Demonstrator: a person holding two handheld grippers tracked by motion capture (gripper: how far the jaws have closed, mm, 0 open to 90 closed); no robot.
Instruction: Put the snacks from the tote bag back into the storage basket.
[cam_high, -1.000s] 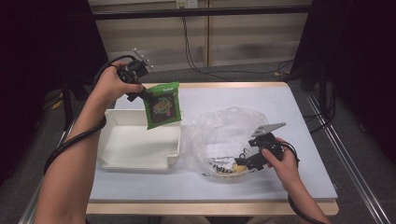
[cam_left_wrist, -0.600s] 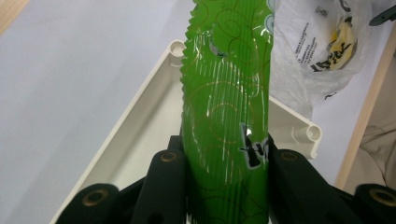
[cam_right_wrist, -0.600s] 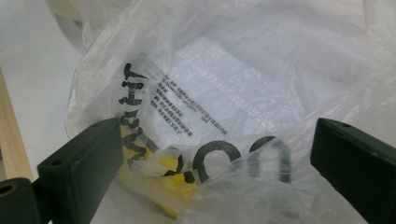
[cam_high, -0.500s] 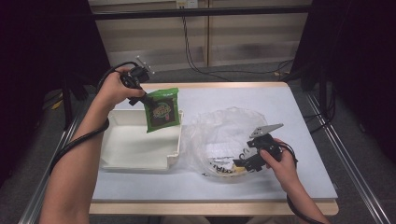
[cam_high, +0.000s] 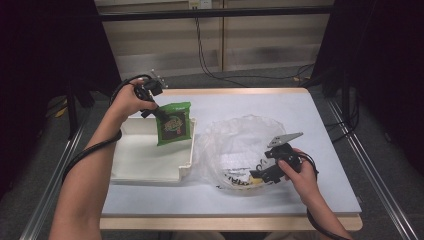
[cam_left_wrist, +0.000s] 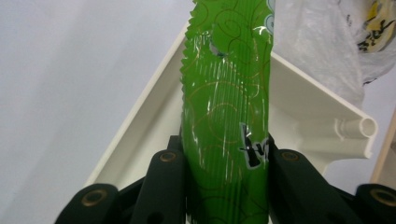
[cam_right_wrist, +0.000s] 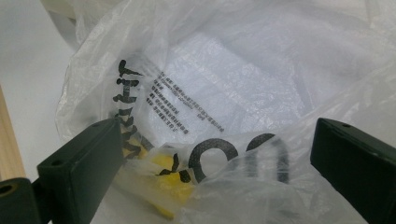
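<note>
A green snack packet (cam_high: 174, 125) hangs upright over the far right corner of a white tray (cam_high: 145, 160). My left gripper (cam_high: 157, 111) is shut on it near its upper left edge. In the left gripper view the packet (cam_left_wrist: 226, 116) runs up between the two black jaws of my left gripper (cam_left_wrist: 226, 172), with the tray's rim (cam_left_wrist: 308, 107) behind it. My right gripper (cam_high: 257, 175) sits at the near rim of a clear plastic bag (cam_high: 235, 145). In the right gripper view its jaws stand wide apart, my right gripper (cam_right_wrist: 217, 144) open, with the printed bag (cam_right_wrist: 224, 84) loose between them.
The pale table top (cam_high: 260, 105) has bare room at the back and right. Something yellow (cam_right_wrist: 173, 184) lies inside the bag near its rim. Metal rails run along both sides of the table, and cables hang behind it.
My left hand has come down with the green packet, bringing it lower over the tray's far right corner. The right hand and the bag have stayed where they were.
</note>
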